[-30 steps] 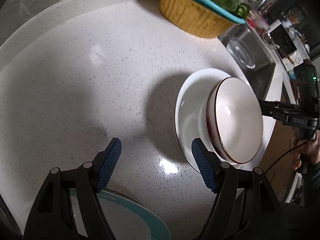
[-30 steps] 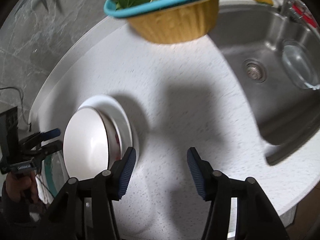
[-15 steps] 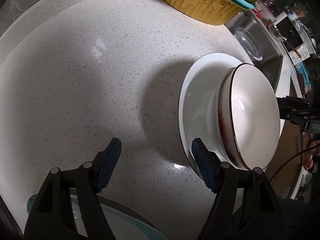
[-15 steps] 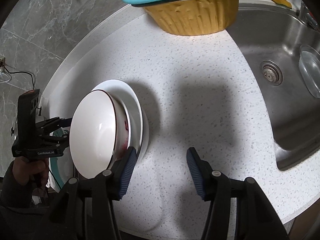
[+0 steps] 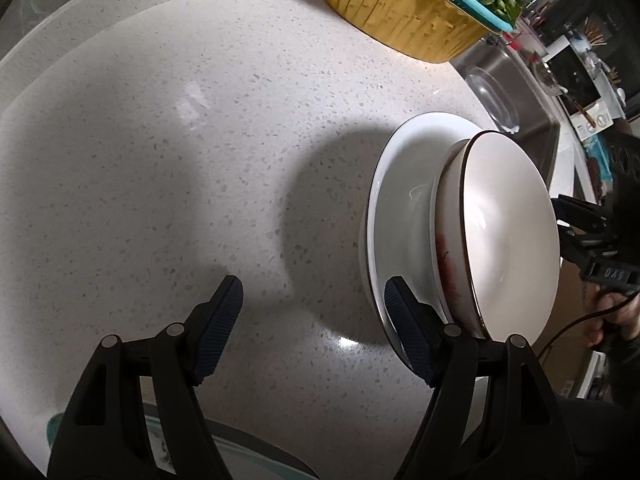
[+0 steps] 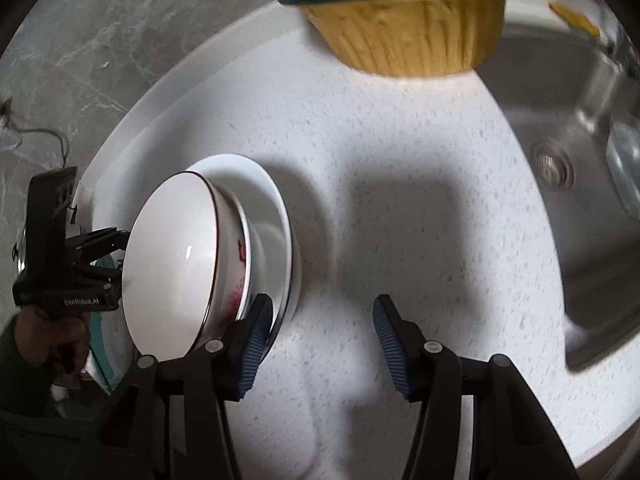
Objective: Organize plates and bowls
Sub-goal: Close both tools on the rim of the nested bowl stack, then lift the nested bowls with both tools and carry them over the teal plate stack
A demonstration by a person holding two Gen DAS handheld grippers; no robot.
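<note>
Left gripper (image 5: 310, 306): jaws parted wide, nothing between them, speckled white stone countertop (image 5: 200, 160) beneath. Right gripper (image 6: 322, 336): jaws parted moderately, likewise empty.

Beside both: broad white ceramic plate (image 5: 404, 184) on the counter, carrying a white bowl with red pattern (image 6: 240, 276), and nested in that a white bowl with thin dark rim (image 5: 516, 232). This stack appears done.

Remaining: teal-rimmed plate (image 5: 256, 460) at the counter's near edge, apart from the stack, apparently still to be gathered.

Beyond: yellow fluted basket (image 6: 404, 32), steel sink (image 6: 580, 140).
</note>
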